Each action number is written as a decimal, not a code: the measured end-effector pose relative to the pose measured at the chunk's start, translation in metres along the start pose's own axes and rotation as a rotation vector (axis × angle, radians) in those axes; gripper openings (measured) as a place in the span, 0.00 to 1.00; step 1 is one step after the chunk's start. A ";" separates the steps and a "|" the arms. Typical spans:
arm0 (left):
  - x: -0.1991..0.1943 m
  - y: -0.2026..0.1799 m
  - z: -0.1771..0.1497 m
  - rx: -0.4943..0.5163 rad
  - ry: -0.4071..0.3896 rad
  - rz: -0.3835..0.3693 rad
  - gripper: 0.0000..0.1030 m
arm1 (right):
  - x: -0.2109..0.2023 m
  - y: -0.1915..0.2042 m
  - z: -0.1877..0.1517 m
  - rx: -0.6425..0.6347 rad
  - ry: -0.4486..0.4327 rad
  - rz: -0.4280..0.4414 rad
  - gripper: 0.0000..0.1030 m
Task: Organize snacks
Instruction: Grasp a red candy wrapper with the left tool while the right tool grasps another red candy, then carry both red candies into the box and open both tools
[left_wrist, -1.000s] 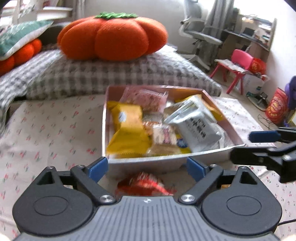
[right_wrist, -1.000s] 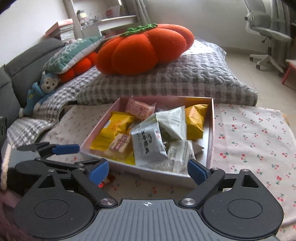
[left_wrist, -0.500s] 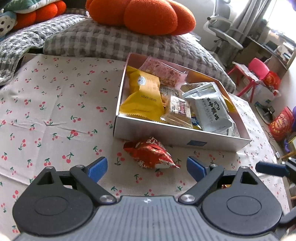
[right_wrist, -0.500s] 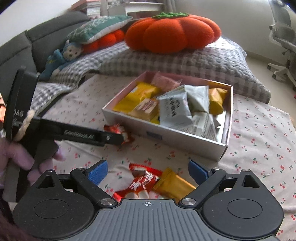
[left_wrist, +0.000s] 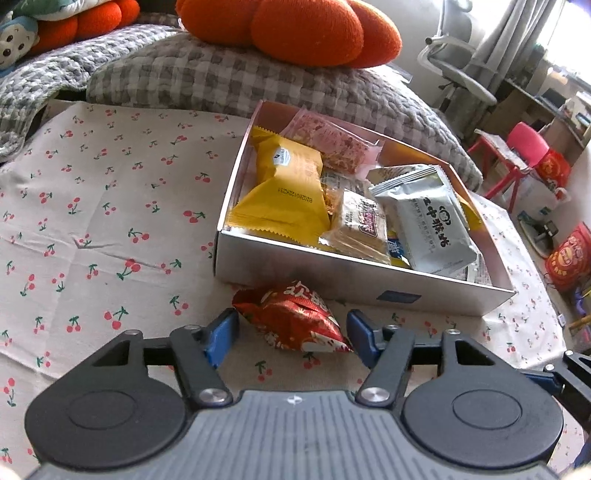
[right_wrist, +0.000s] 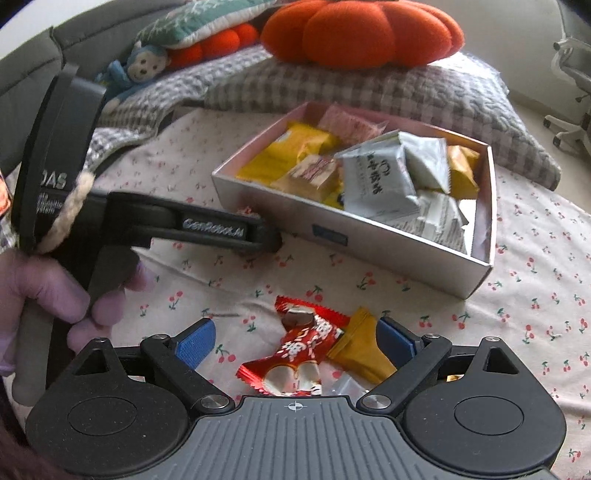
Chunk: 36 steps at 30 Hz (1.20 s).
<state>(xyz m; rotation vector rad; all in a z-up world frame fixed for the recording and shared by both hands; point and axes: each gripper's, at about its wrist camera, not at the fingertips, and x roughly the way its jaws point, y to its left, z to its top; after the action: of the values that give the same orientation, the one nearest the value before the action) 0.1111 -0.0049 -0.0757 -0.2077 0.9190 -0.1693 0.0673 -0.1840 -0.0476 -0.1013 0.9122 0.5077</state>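
We've got the left gripper (left_wrist: 290, 334) spread wide around the red snack pack (left_wrist: 293, 320) by the box (left_wrist: 332, 271); right gripper (right_wrist: 295, 341) also wide over loose wrappers (right_wrist: 295, 354). Next imo: pinch, lift it in.

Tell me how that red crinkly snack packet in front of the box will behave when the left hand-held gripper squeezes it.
The red snack packet looks puffy and creased, so it will probably crumple rather than resist. Its glossy foil may slip against the fingers. It seems light, so the left hand-held gripper, open around it, could nudge it along the cherry-print cloth before gripping.
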 end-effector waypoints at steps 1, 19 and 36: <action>0.000 0.000 0.001 0.000 0.005 0.000 0.49 | 0.001 0.001 0.000 -0.006 0.004 -0.001 0.93; -0.015 0.009 0.002 -0.016 0.061 -0.030 0.24 | 0.006 0.009 0.004 0.017 0.087 -0.024 0.40; -0.027 0.001 0.005 0.040 0.056 -0.042 0.21 | 0.011 0.000 0.005 0.108 0.127 0.003 0.23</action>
<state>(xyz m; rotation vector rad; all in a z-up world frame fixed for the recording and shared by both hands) 0.0989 0.0027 -0.0521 -0.1862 0.9669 -0.2333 0.0771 -0.1785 -0.0532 -0.0342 1.0618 0.4578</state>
